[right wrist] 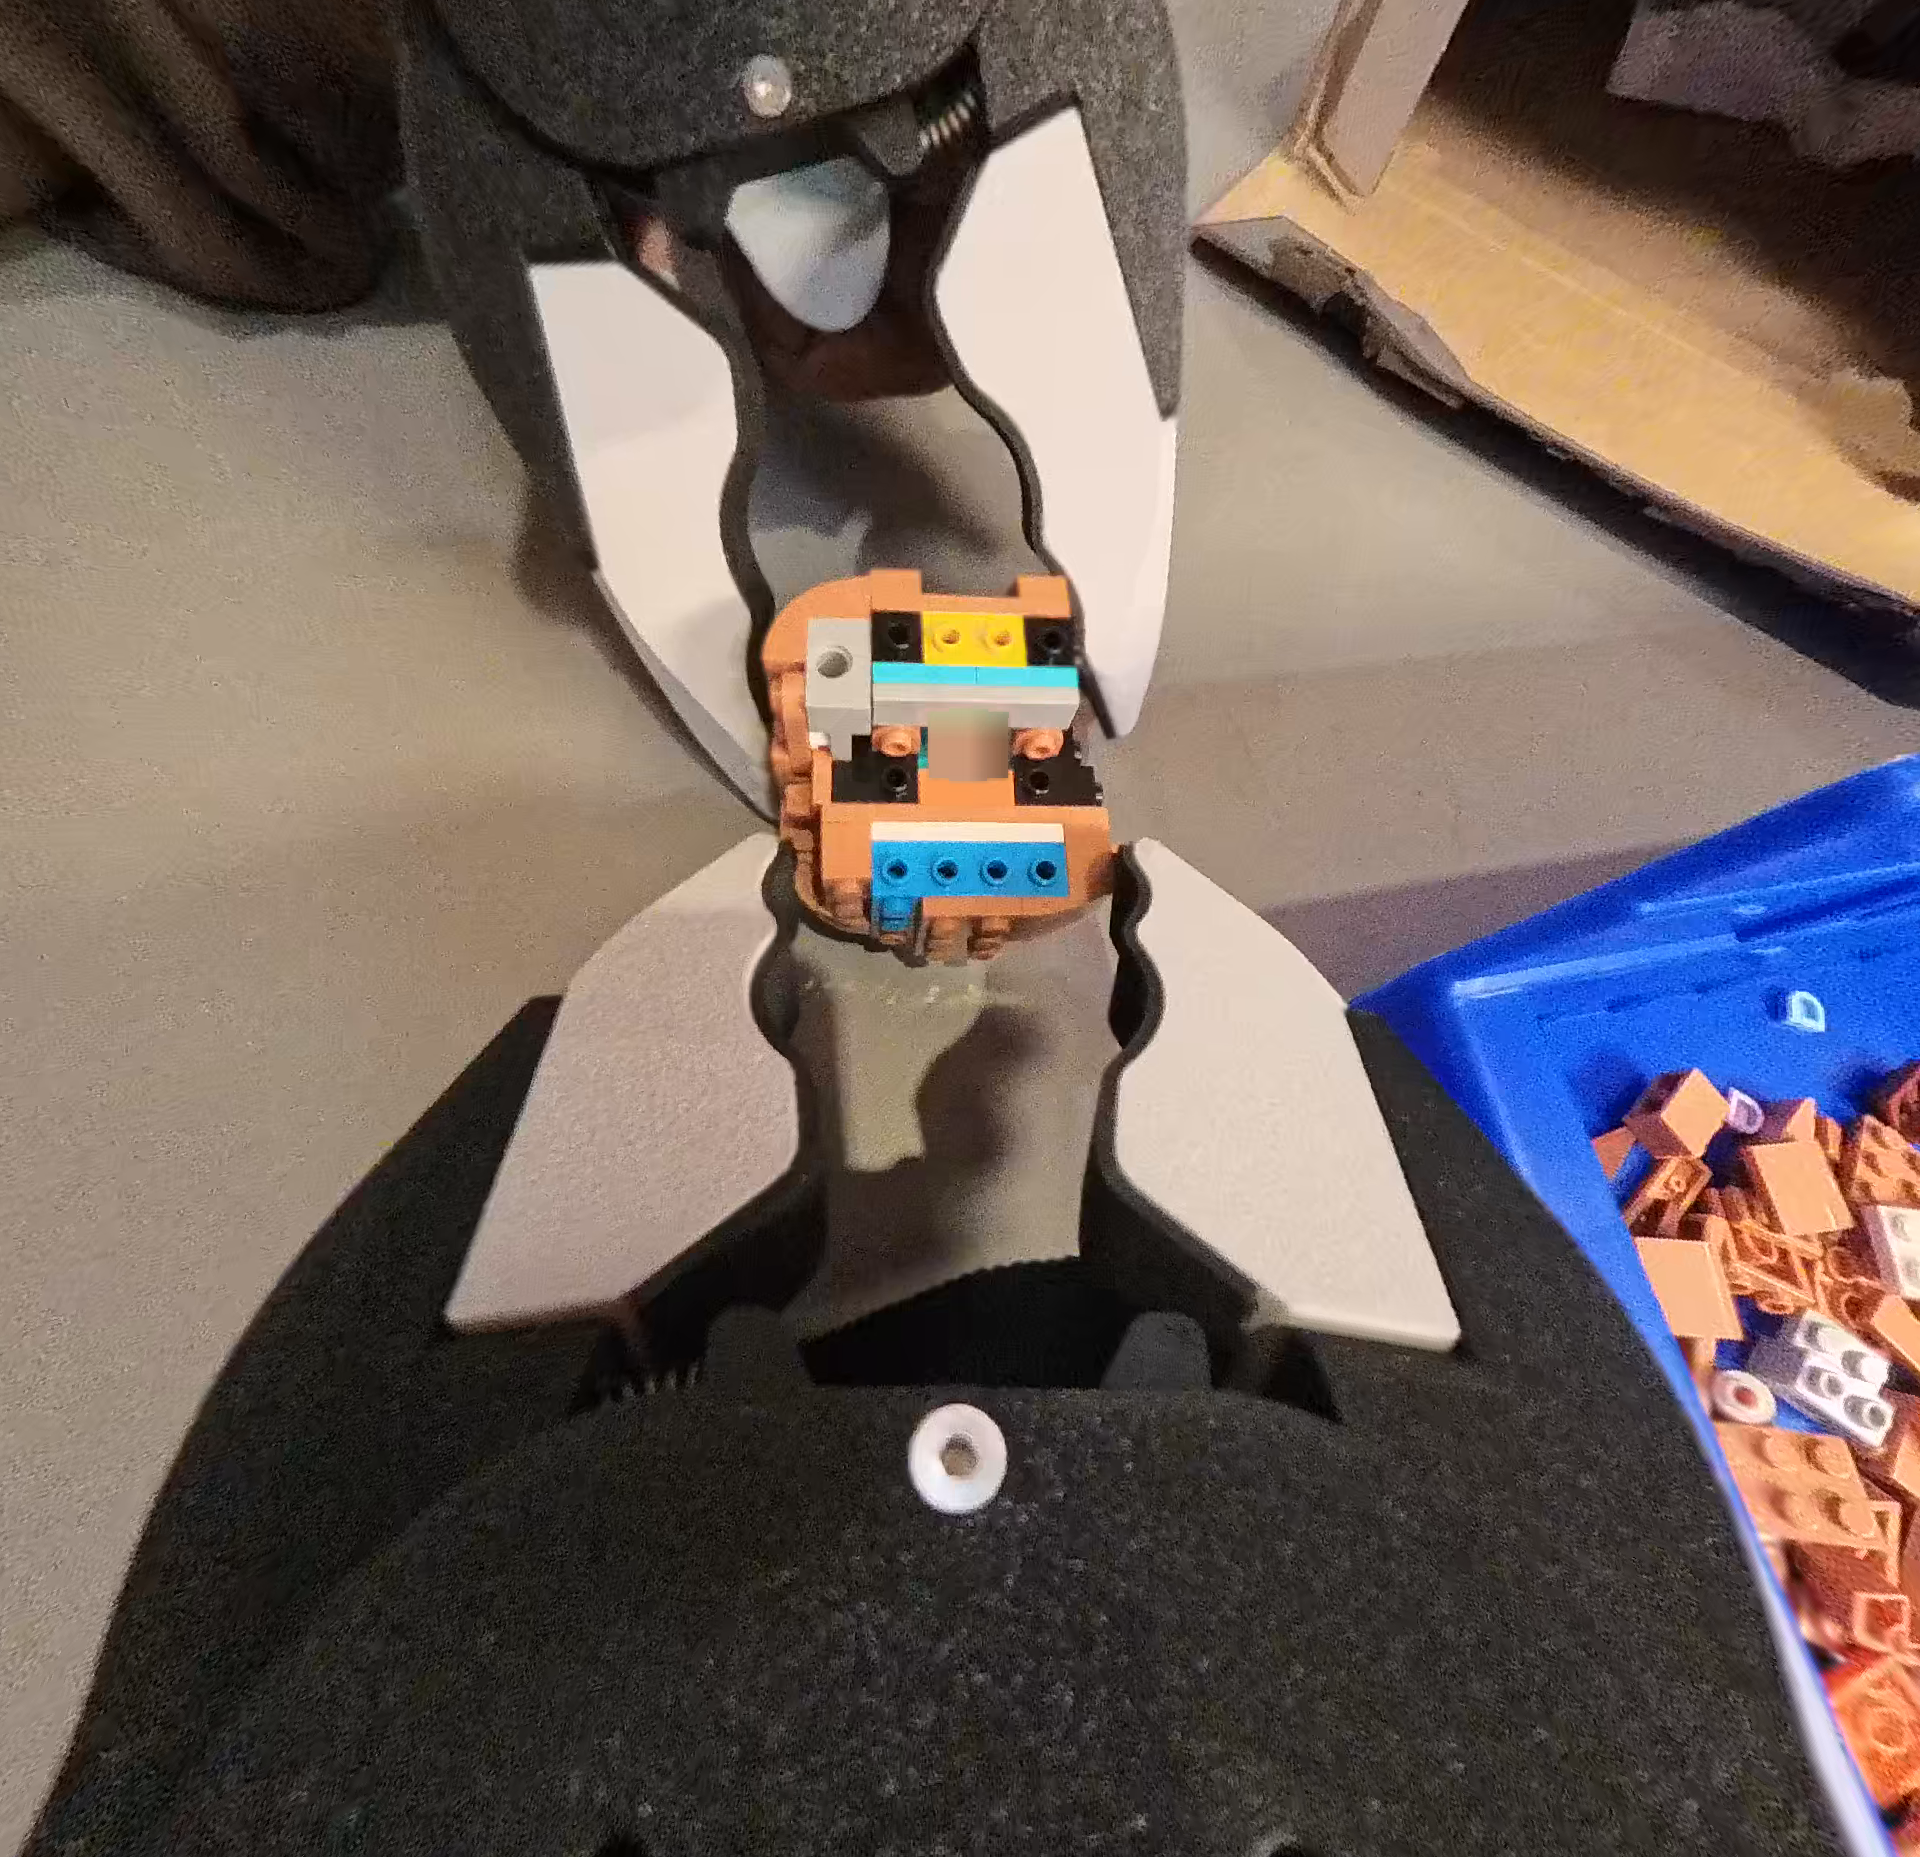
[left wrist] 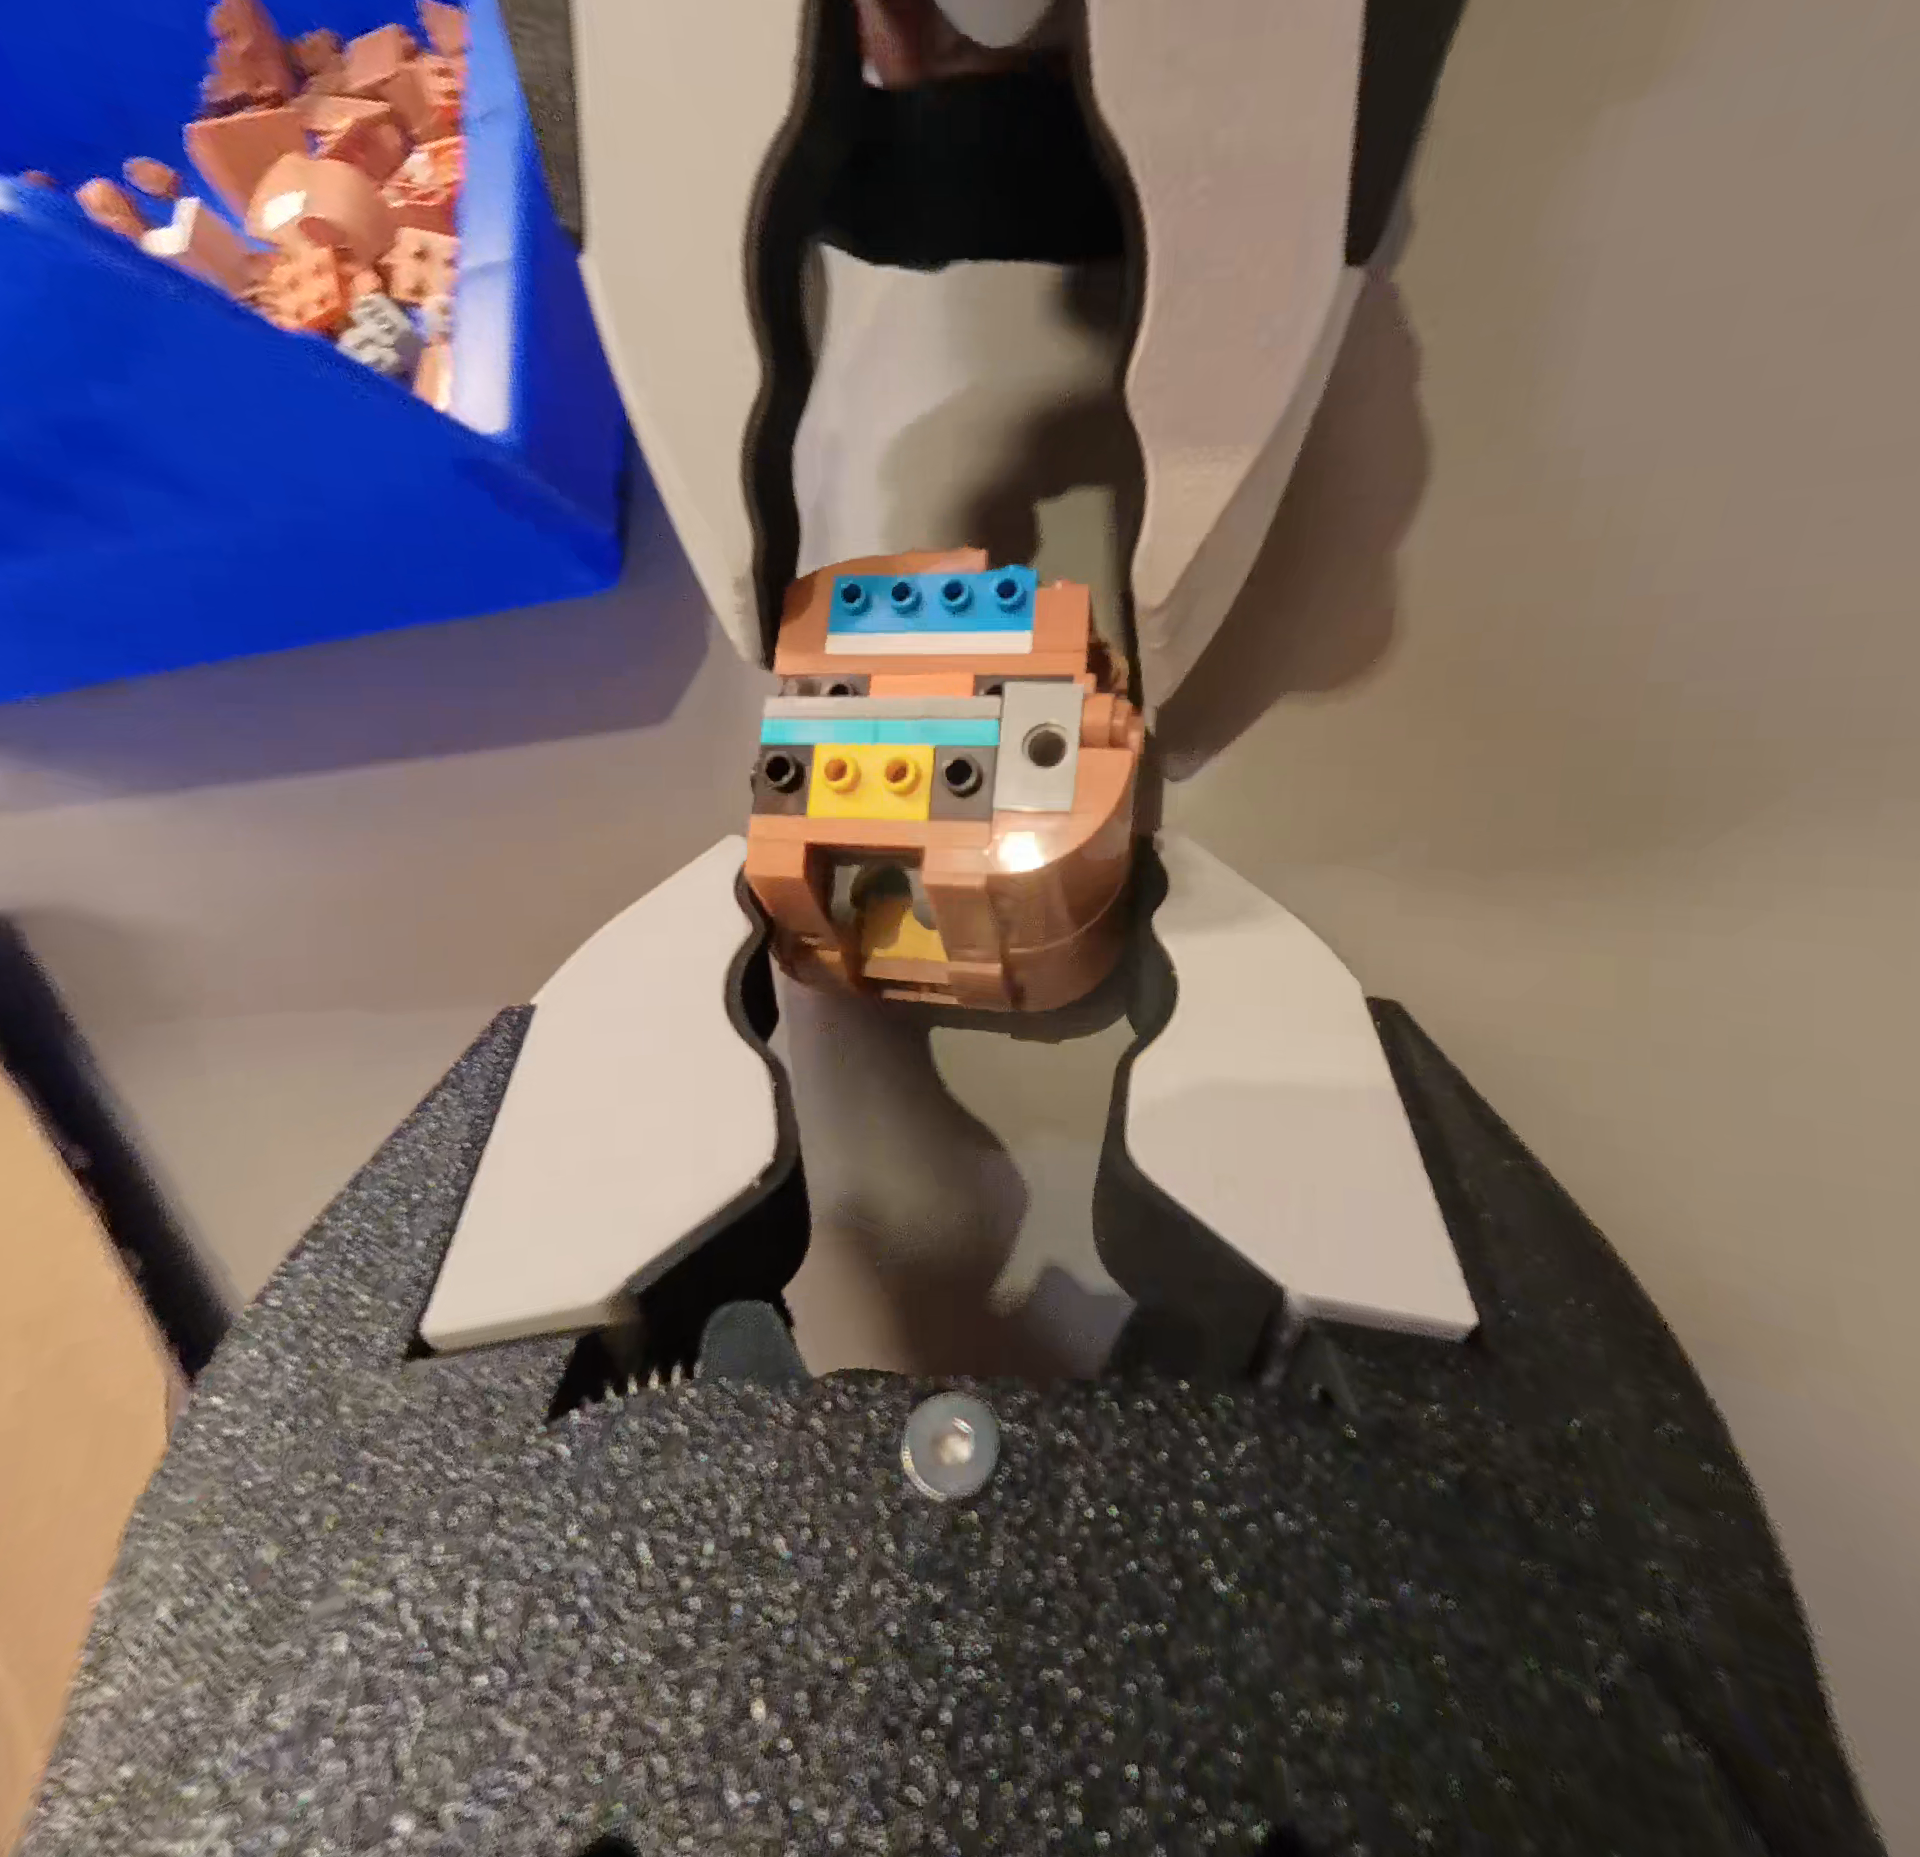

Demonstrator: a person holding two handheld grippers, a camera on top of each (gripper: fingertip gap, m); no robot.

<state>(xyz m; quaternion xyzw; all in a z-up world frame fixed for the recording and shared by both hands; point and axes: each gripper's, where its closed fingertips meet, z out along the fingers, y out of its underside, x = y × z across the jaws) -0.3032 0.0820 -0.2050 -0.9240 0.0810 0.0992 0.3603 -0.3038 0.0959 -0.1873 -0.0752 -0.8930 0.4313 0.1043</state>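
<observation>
1. We are clamping the brown brick model (left wrist: 940, 799) with our left gripper (left wrist: 951, 903).
2. Our right gripper (right wrist: 945, 872) is gripping its opposite end, above the grey table (right wrist: 260, 768).
3. The blue bin (right wrist: 1621, 986) of loose bricks (right wrist: 1787, 1319) is sitting just beside.

Glossy plastic brick model (left wrist: 940, 799), grainy matt tongs (left wrist: 951, 934) (smooth pale fingers (left wrist: 634, 1111))

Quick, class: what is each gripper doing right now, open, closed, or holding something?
Left gripper: closed on one end of the brown brick model.
Right gripper: closed on the other end of the same model.
</observation>
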